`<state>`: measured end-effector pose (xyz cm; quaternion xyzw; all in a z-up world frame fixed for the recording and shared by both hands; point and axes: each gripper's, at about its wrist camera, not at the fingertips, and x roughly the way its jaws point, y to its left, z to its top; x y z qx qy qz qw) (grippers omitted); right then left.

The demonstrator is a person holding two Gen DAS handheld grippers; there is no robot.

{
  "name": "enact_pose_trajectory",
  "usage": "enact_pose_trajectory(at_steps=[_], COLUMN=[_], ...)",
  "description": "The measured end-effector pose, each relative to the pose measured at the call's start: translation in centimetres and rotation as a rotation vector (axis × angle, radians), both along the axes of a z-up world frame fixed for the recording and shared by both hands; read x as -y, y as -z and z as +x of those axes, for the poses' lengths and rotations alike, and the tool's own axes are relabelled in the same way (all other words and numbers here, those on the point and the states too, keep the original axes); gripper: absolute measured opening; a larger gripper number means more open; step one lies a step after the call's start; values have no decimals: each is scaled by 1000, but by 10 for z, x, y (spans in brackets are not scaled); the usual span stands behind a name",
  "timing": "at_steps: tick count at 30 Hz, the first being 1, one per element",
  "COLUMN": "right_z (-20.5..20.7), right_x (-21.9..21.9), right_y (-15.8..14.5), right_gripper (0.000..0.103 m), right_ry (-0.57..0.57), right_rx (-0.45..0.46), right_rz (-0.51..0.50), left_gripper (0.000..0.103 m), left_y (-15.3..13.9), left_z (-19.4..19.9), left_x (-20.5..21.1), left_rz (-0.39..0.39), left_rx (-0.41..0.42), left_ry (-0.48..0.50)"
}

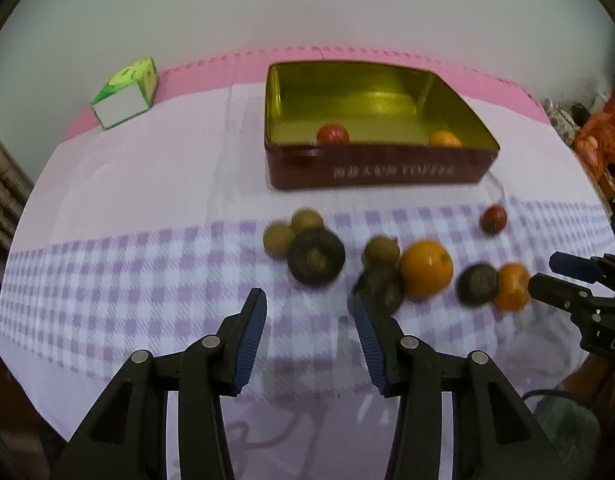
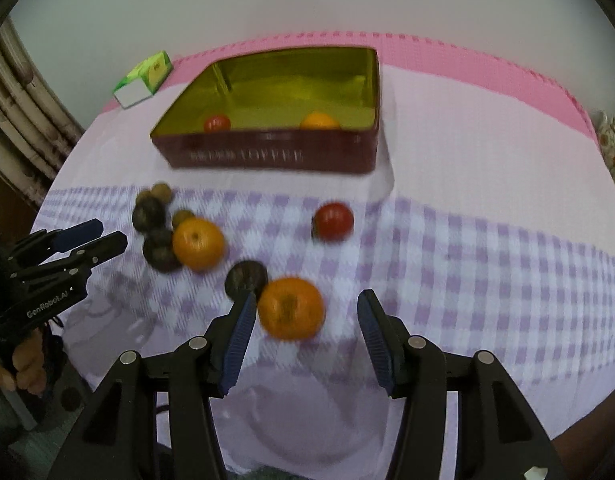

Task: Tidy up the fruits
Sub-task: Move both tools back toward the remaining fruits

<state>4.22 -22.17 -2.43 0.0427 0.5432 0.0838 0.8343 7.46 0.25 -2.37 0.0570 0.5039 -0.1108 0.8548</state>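
Lilac-and-white checked cloth (image 2: 487,264) is covering the worktop, pink matting (image 1: 211,74) edging its far side. A dark red toffee tin (image 1: 371,168) with a gold inside is sitting open toward the back; inside it, against the near wall, a red fruit (image 1: 332,134) and a small orange one (image 1: 445,139) are lying well apart.

Loose fruit is lying scattered on the cloth in front of the tin: two pale brown round ones (image 1: 291,230) touching a dark round fruit (image 1: 316,256), a large orange (image 1: 426,267) beside more dark ones, and a lone red fruit (image 2: 333,221) off on its own.

The left tongs (image 1: 309,308) are hovering part-open and empty above the cloth, the right blue pad overlapping a dark fruit (image 1: 381,290). The right tongs (image 2: 305,308) are likewise part-open, an orange fruit (image 2: 291,308) sitting between the tips, near the left pad, not pinched. Another dark fruit (image 2: 245,276) is lying just behind it.

A green-and-white carton (image 1: 127,92) is resting at the far left edge. Frames are motion-blurred.
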Motion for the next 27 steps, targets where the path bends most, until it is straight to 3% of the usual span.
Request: enact_pose_trajectory(at_steps=[19,24,27], right_z=[9,14,13], right_x=[-14,-20,-22], right_y=[26,29,30], right_gripper=[50,41,40], right_ry=[-23,-40,-47], right_rx=[-42,-43,-37], right_rz=[-24,-36,-48], left_gripper=[47,47,47], left_y=[19,22,23], left_z=[-3,-2,-2], left_x=[9,11,11], left_rz=[5,9,9], left_rx=[-39,-45,-46], left_ry=[2,6,8])
